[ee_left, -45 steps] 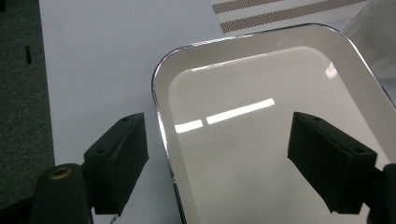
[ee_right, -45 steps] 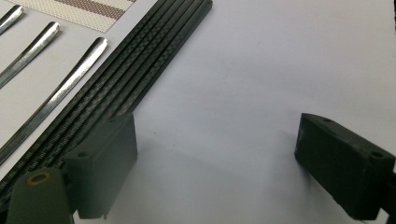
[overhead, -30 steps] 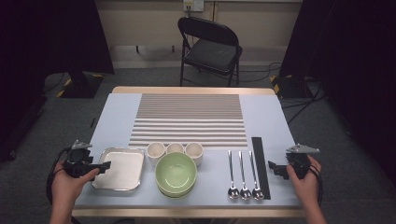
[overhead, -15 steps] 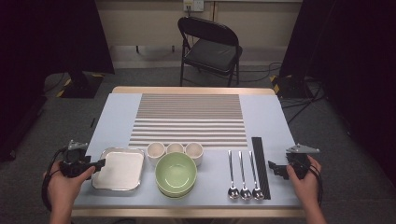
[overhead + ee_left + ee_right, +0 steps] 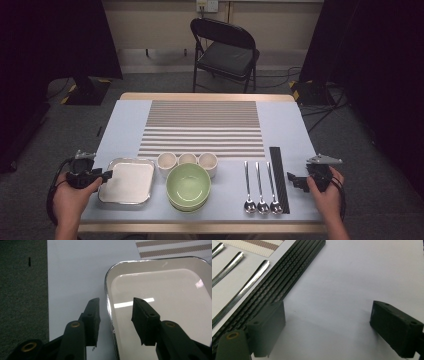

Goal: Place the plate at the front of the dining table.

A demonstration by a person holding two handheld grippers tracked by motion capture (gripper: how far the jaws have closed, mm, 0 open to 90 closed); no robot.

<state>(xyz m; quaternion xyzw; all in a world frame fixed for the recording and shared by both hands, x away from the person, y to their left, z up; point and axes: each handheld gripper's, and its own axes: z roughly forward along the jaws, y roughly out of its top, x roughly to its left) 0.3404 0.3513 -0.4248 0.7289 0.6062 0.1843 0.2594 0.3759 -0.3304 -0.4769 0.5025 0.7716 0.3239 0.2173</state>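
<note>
At the near left corner of the table: the left gripper sits at the left rim of the metal tray.
Tray's place: flat on the pale blue table, left of the stacked green bowls and just beside the three small white cups; nothing lies in it.
Progress: early, by my reading. The tray is not yet lifted, and every other piece is in its neat row.
Done so far: the left gripper is lined up on the tray's edge, one jaw outside the rim and one over the inside (clear in the left gripper view, where the rim runs up between the jaws).
Left to do: finish the pinch on the rim, then carry the tray wherever it belongs, probably onto the striped mat.
Left claw: its jaws have just been closing and stand about half apart, straddling the rim; a gap shows on each side, so the pads are not yet pressing it.
Right claw: the right gripper rests spread wide on bare table, holding nothing, just beside the black strip that lies next to the three spoons.
</note>
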